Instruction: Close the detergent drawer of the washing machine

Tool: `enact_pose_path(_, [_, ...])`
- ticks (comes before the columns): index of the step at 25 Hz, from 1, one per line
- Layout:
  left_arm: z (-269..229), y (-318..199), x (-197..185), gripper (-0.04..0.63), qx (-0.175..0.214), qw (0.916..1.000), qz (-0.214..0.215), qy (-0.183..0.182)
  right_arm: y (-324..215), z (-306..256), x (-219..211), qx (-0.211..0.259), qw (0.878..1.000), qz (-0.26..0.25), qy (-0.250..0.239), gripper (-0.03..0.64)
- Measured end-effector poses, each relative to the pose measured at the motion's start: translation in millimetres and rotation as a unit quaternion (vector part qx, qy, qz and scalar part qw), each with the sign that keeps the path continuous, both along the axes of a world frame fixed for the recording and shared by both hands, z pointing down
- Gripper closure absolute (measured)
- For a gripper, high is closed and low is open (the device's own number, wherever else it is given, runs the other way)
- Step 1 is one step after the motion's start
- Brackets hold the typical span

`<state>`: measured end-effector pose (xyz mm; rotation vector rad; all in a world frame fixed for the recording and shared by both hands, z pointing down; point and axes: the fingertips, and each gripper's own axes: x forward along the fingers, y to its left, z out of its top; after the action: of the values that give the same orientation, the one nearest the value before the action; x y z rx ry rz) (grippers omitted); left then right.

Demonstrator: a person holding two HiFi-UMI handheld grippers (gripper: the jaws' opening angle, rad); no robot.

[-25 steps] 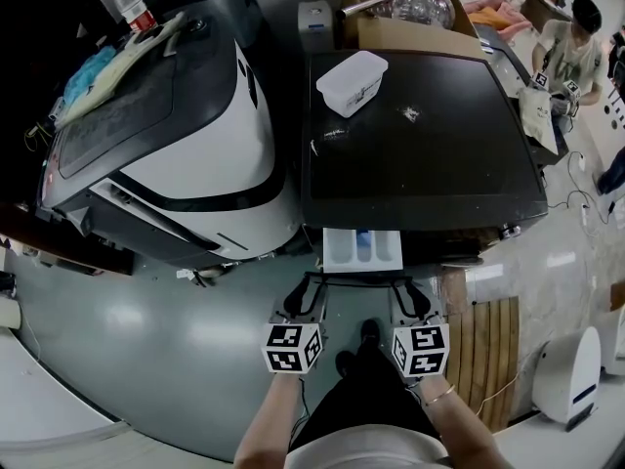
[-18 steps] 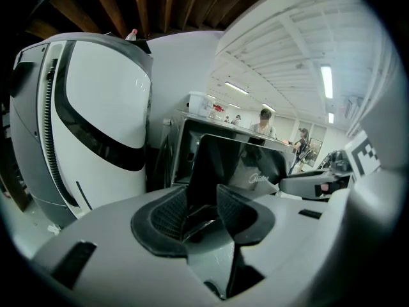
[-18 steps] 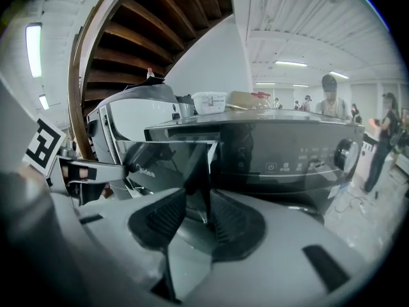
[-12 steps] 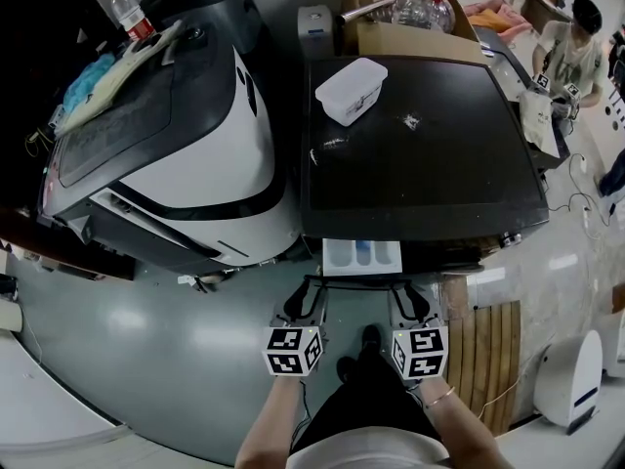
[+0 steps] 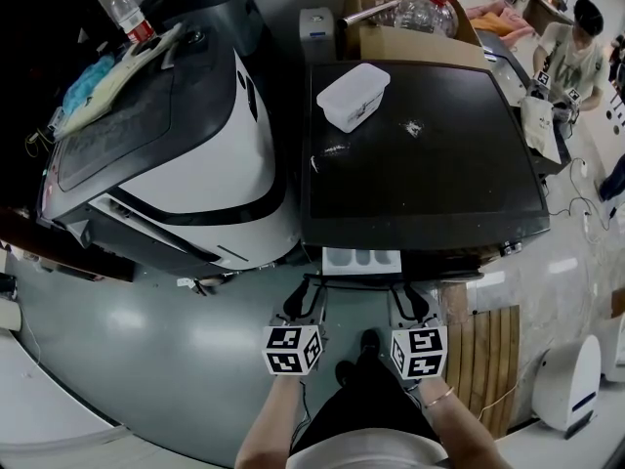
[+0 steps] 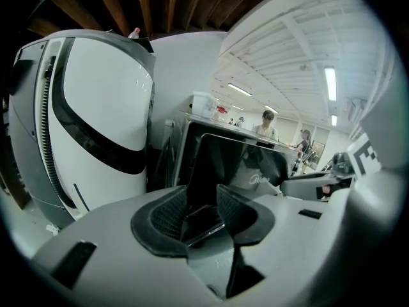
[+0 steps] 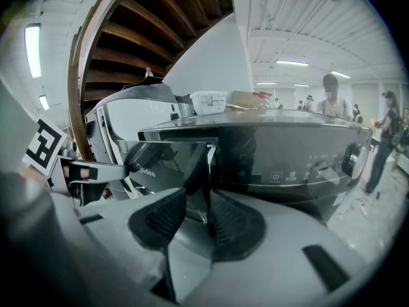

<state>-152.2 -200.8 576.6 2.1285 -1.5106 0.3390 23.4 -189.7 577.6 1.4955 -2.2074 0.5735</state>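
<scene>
The black washing machine (image 5: 420,145) stands straight ahead in the head view. Its white detergent drawer (image 5: 361,260) sticks out a short way from the front, compartments showing. Both grippers point at its dark front panel. My left gripper (image 5: 311,283) is at the panel's left end and my right gripper (image 5: 408,283) at its right end. In the left gripper view the jaws (image 6: 201,206) stand apart, with the glossy panel (image 6: 236,162) just beyond them. The right gripper view shows its jaws (image 7: 198,213) apart too, the panel's edge (image 7: 169,162) in line with the gap. Neither gripper clamps anything.
A white and grey machine (image 5: 186,145) stands left of the washer. A white plastic box (image 5: 353,96) lies on the washer's top, with a cardboard box (image 5: 410,27) behind. A slatted wooden board (image 5: 488,360) and a white device (image 5: 571,379) are at the right. A person (image 5: 571,47) sits far right.
The detergent drawer has slid back into the machine, so less of its white tray shows. Both grippers have followed it slightly forward.
</scene>
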Motion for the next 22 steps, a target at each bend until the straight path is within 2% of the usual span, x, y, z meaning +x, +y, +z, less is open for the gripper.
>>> enact_pose_path(22, [-0.3, -36.7, -1.2, 0.471, 0.005, 0.9998, -0.019, 0.006, -36.6, -1.4, -0.4, 0.006, 1.000, 0.002, 0.000, 0.499])
